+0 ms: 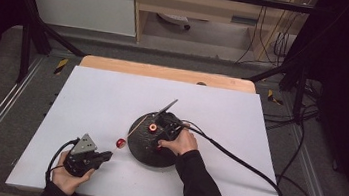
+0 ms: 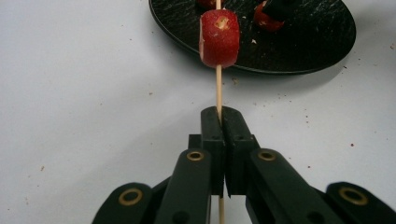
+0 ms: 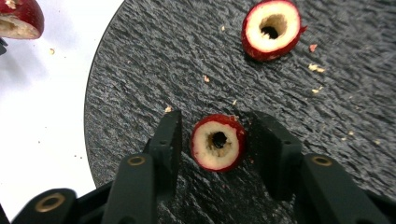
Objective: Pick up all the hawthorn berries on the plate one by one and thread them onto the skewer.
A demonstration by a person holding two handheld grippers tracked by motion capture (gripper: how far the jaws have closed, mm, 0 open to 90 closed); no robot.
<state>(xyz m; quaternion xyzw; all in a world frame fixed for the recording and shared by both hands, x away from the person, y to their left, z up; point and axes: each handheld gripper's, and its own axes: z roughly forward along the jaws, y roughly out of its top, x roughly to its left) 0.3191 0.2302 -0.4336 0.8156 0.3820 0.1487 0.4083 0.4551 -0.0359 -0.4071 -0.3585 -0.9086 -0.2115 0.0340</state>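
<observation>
1. In the high view, your left tongs (image 1: 106,155) sat low on the white counter (image 1: 111,100), gripping a thin wooden skewer (image 1: 137,126) that slanted up and away onto the round black plate (image 1: 147,156). A red fruit piece (image 1: 119,143) was threaded on the skewer, just off the plate's left rim. Your right hand (image 1: 179,141) rested over the plate with its tongs pointed down at it.

2. In the left gripper view, your left tongs (image 2: 219,116) were pressed together on the skewer (image 2: 218,88) — the stick ran straight out between the pads. The threaded fruit piece (image 2: 219,39) hung just short of the plate's edge (image 2: 299,51), above the counter.

3. In the right gripper view, your right tongs (image 3: 215,135) stood apart around a cored red fruit piece (image 3: 218,142) lying on the plate (image 3: 154,60) — a narrow gap showed on each side, so the pads were not pressing it. A second cored piece (image 3: 272,29) lay farther off on the plate, well apart from the first.
</observation>
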